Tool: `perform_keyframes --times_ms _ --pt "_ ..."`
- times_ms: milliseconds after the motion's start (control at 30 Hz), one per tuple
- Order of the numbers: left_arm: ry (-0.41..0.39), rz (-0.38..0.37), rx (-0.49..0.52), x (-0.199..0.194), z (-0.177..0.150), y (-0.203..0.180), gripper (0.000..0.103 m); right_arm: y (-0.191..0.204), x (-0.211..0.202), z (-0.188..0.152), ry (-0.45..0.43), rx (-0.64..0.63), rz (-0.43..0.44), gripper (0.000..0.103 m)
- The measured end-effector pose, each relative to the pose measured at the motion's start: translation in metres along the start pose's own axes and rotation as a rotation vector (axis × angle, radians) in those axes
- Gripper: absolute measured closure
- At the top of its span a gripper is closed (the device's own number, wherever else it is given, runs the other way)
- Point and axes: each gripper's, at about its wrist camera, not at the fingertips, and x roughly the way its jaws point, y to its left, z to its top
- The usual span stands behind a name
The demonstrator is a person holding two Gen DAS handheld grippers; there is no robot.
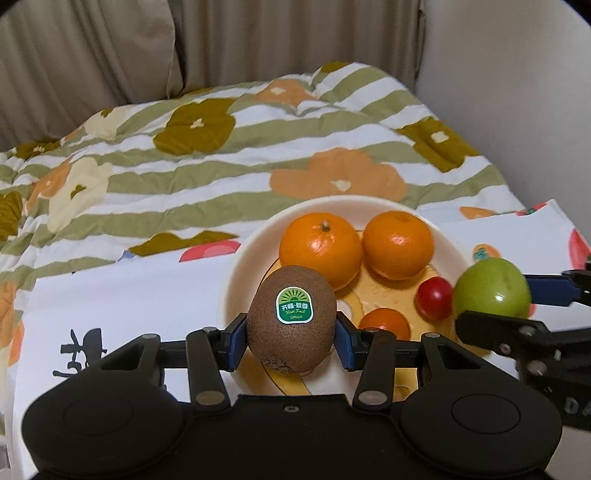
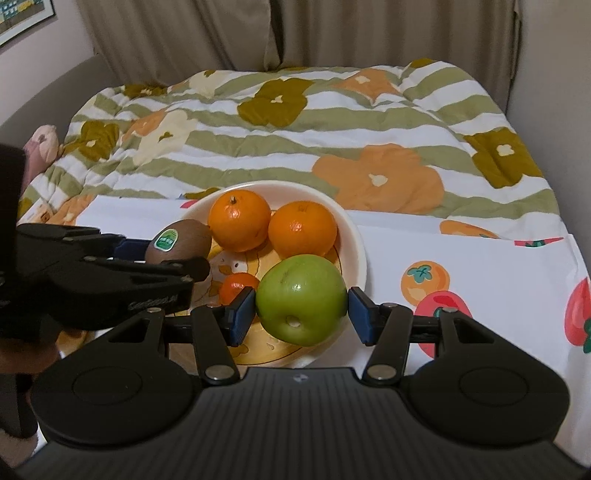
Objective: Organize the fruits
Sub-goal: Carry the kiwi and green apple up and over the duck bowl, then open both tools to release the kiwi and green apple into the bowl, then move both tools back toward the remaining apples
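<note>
My left gripper [image 1: 291,334] is shut on a brown kiwi [image 1: 291,319] with a green sticker, held over the near left rim of a cream bowl [image 1: 236,266]. My right gripper [image 2: 302,314] is shut on a green apple [image 2: 302,298] over the bowl's [image 2: 356,240] near side. The bowl holds two oranges [image 1: 320,249] [image 1: 397,245], a small orange fruit [image 1: 386,323] and a small red fruit [image 1: 435,297]. In the left wrist view the apple [image 1: 493,288] and right gripper show at the right. In the right wrist view the kiwi [image 2: 179,240] and left gripper show at the left.
The bowl stands on a white cloth [image 2: 498,273] printed with fruit, laid over a striped floral quilt [image 2: 295,140]. Beige curtains [image 2: 258,33] hang behind. A pink soft toy [image 2: 42,142] lies at the far left.
</note>
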Motion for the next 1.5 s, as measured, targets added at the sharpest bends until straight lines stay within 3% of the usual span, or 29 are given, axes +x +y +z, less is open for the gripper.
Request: perform_keyframes --times_ms 200,333,367,733,1167,1233,1300,1333,1500 --pt "0.011 0.048 0.000 0.005 0.001 -0.004 0.049 -0.003 0.006 -0.001 0.015 -0.023 0.026 0.034" --pt "-0.009 0.054 0.005 0.001 0.002 -0.007 0.018 -0.001 0.006 0.000 0.024 -0.034 0.039 0.034" --pt "-0.017 0.063 0.006 -0.002 0.002 -0.007 0.016 0.000 0.006 -0.001 0.024 -0.038 0.042 0.034" --pt "-0.071 0.097 -0.089 -0.045 -0.007 0.012 0.011 0.006 0.004 -0.005 0.039 -0.095 0.067 0.034" --pt "-0.071 0.137 -0.151 -0.072 -0.031 0.025 0.011 0.018 0.016 -0.010 0.051 -0.123 0.076 0.032" --pt "-0.076 0.147 -0.152 -0.077 -0.033 0.026 0.011 0.020 0.013 -0.011 0.035 -0.130 0.080 0.028" --pt "-0.084 0.155 -0.154 -0.082 -0.035 0.028 0.011 0.024 0.009 -0.010 0.018 -0.150 0.067 0.007" --pt "-0.088 0.158 -0.156 -0.085 -0.037 0.029 0.011 0.026 0.006 -0.010 0.007 -0.155 0.047 0.002" --pt "-0.113 0.172 -0.159 -0.102 -0.047 0.030 0.010 0.029 -0.012 -0.016 -0.022 -0.140 0.027 0.000"
